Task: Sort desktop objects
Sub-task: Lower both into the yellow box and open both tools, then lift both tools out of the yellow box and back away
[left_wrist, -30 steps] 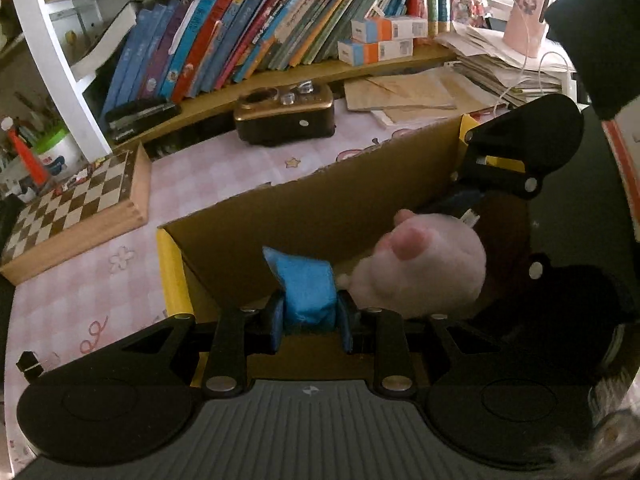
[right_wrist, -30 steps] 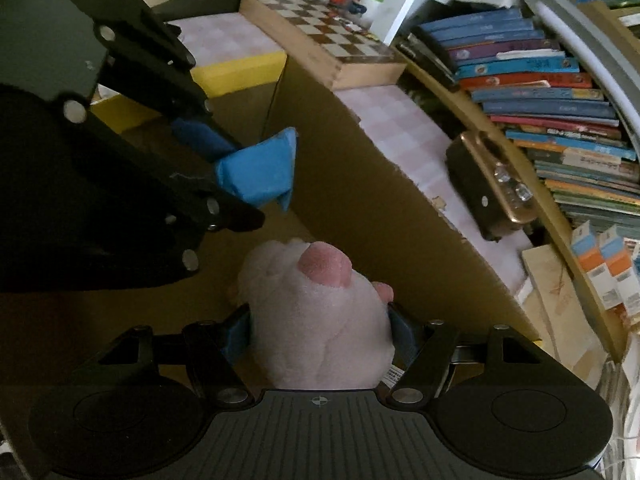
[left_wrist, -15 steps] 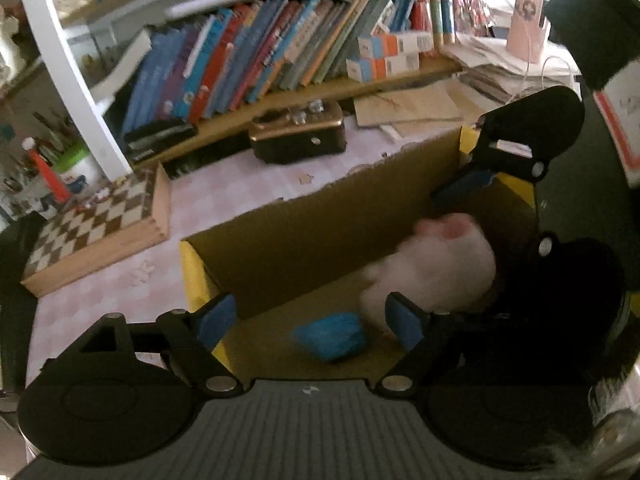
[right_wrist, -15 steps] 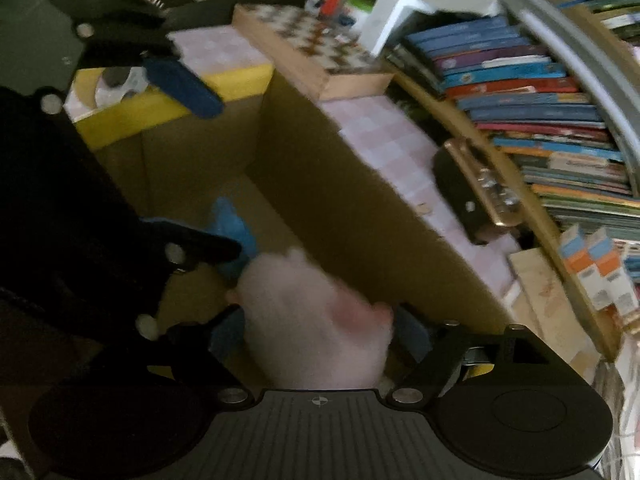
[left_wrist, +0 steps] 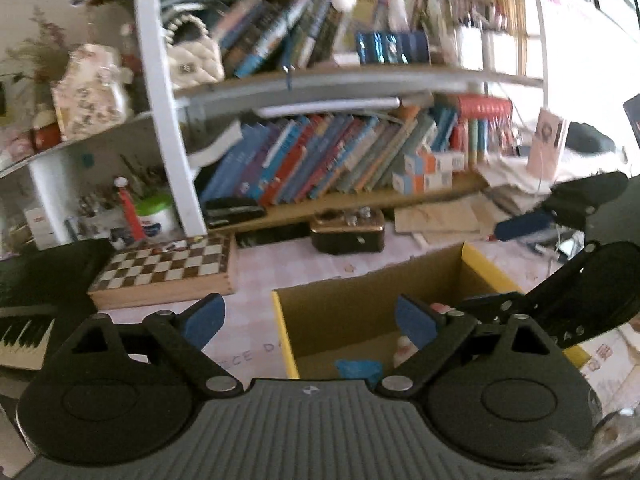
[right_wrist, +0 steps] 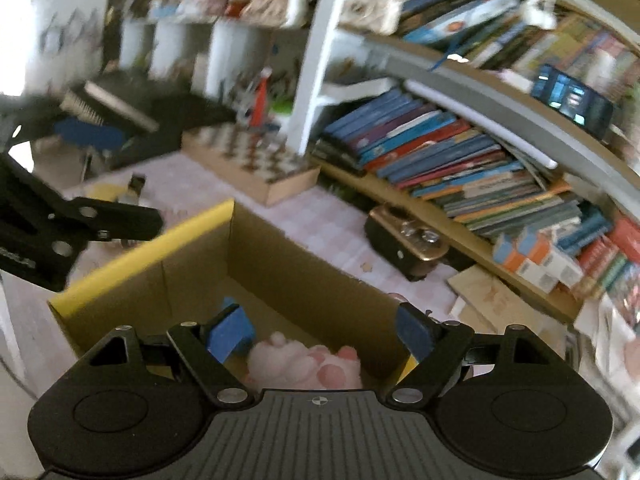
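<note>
An open cardboard box (left_wrist: 340, 312) with a yellow rim (right_wrist: 140, 252) stands on the pink checked desk. On the box floor lie a small blue cloth item (left_wrist: 358, 368) and a pink plush toy (right_wrist: 304, 364). My left gripper (left_wrist: 310, 320) hovers above the box's left corner, its jaws opening and nothing between them. My right gripper (right_wrist: 320, 334) hangs open above the plush, clear of it. The plush (left_wrist: 404, 346) is mostly hidden behind a finger in the left wrist view. Each gripper also shows in the other's view: the right gripper (left_wrist: 580, 280) and the left gripper (right_wrist: 80, 220).
A wooden chessboard (left_wrist: 168, 268) lies left of the box, with a black piano keyboard (left_wrist: 24, 332) beyond it. A brown and gold case (right_wrist: 412, 240) sits behind the box. Crowded bookshelves (left_wrist: 320, 160) and loose papers (left_wrist: 440, 216) line the back.
Both grippers opened and rose out of the box. The blue item and the plush dropped to the box floor. Both views tilted up toward the shelves.
</note>
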Demonstrator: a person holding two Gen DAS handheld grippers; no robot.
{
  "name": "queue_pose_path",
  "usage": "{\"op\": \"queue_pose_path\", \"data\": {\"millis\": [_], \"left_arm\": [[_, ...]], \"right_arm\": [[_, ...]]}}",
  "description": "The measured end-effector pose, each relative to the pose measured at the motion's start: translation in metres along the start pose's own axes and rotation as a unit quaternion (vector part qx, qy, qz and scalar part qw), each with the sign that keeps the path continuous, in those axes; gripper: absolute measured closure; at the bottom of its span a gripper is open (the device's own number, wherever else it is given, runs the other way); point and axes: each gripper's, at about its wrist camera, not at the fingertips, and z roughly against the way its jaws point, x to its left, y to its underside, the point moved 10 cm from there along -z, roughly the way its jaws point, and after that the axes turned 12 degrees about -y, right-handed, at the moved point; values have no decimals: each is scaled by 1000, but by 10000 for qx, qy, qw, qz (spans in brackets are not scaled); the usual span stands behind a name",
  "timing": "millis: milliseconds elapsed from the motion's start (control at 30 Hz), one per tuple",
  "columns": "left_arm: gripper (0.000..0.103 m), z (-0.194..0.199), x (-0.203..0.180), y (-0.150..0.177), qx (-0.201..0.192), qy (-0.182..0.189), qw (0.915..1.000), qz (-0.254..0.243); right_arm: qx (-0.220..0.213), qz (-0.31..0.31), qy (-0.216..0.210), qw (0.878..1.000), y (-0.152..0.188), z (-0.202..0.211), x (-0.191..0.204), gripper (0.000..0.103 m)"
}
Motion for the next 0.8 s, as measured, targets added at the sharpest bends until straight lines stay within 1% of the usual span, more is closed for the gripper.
{"op": "queue_pose_path", "data": {"millis": [100,200,333,400,467,533,600,733,800], "left_arm": [[10,23,10,4,-135,-40,9999,51],[3,44,24,8,-285,-178,9993,180],[0,67,47,16,-503,-535,9963,440],[0,75,58,22,-596,-761,9940,509],[0,82,67,30,-640,-905,9925,517],[0,86,73,38,-601,-960,9922,527],[0,90,80,48,-538,-961,9923,573],[0,100,90,72,-412,-869,9931,670],[0,104,95,85,-312,-794,9940,683]], "right_arm": [[-323,-368,143,9987,0,20,1,18],[-685,-729,307,9945,2,43,3,18],[-1237,-1102,772,9831,9,72,6,18],[-1456,-1332,1008,9751,15,84,11,18],[-1647,-1573,1187,9665,24,94,16,18],[-1738,-1757,1336,9597,32,99,21,18],[-1733,-1939,1458,9545,41,101,27,18],[-1537,-2194,1668,9489,60,98,50,18],[-1427,-2316,1706,9470,69,96,65,18]]}}
